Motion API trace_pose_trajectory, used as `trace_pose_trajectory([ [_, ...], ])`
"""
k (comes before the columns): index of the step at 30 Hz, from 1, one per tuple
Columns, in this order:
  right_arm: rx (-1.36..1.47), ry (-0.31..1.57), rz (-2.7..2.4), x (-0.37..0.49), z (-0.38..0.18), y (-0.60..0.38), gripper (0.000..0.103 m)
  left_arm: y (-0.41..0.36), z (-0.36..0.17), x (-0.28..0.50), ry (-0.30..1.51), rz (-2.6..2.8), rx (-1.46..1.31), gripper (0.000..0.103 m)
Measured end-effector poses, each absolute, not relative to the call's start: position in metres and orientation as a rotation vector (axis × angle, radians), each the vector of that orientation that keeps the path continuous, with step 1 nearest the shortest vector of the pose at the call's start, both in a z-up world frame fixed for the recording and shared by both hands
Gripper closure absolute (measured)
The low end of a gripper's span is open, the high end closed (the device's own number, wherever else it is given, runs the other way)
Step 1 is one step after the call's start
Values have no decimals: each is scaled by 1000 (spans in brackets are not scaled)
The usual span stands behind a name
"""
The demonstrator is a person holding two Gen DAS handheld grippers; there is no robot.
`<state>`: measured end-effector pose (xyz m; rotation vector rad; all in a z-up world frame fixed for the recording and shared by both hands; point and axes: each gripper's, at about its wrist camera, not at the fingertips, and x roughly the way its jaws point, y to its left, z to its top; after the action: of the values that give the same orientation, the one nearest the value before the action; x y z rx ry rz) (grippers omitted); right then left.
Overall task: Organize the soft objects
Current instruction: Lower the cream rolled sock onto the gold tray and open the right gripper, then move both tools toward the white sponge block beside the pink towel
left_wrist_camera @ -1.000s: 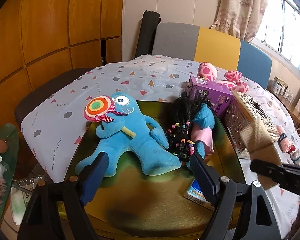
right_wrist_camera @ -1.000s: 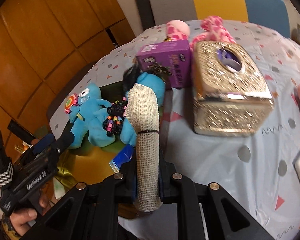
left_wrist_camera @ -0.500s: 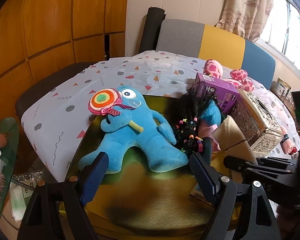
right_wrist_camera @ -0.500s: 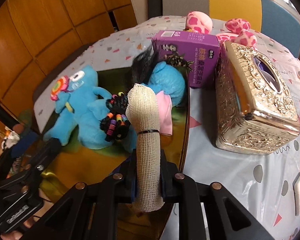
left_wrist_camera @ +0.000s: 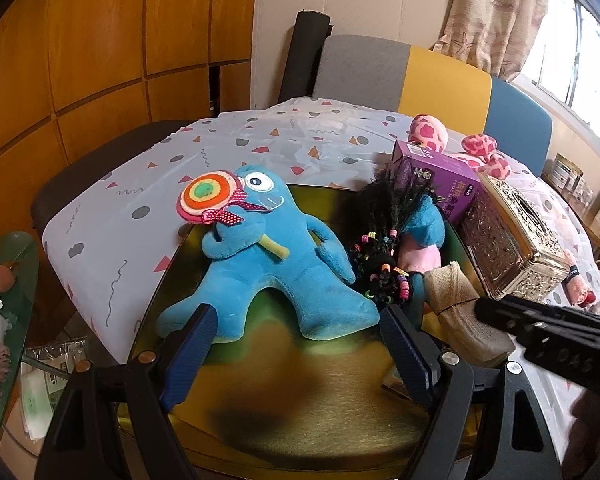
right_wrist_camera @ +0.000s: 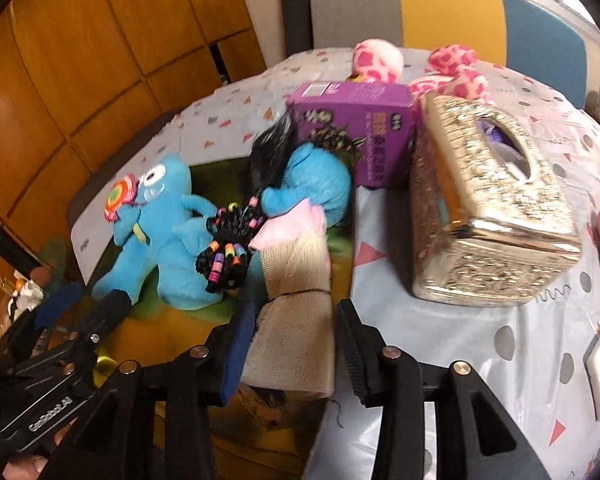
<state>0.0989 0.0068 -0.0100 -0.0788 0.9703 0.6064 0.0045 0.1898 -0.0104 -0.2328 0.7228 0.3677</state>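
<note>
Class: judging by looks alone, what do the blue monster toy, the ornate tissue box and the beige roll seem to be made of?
Blue monster toy: plush, fuzzy nap. Ornate tissue box: shiny gold embossed surface, metal or metallised plastic, can't tell. Beige roll: coarse open-weave cloth, gauze-like.

The table [left_wrist_camera: 236, 160], under a patterned cloth, carries a gold mat [left_wrist_camera: 300, 400] near its front edge, with a purple box [right_wrist_camera: 356, 136] just behind the mat, an ornate gold tissue box [right_wrist_camera: 488, 216] right of it, and a pink plush [right_wrist_camera: 380, 60] beyond.

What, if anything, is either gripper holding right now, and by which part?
Nothing is held. The right gripper stands open around the lower end of the beige gauze roll, with gaps at both pads. The left gripper is open and empty.
</note>
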Motion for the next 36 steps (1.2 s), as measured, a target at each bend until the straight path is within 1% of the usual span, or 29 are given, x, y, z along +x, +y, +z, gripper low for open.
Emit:
trace_pose_trajectory([
  [12, 3, 904, 549, 94, 10, -40, 61, 176, -5, 2, 718, 333, -207, 19],
  [18, 44, 877, 489, 98, 17, -83, 61, 165, -1, 3, 715, 284, -191, 19],
  [26, 177, 862, 228, 121, 16, -197, 60, 134, 3, 10, 724, 147, -149, 19],
  [30, 279, 935, -19, 141, -2, -272, 60, 114, -2, 17, 760, 77, -141, 20],
  [36, 444, 1037, -146, 171, -36, -343, 60, 85, -5, 23, 787, -6, -90, 20],
])
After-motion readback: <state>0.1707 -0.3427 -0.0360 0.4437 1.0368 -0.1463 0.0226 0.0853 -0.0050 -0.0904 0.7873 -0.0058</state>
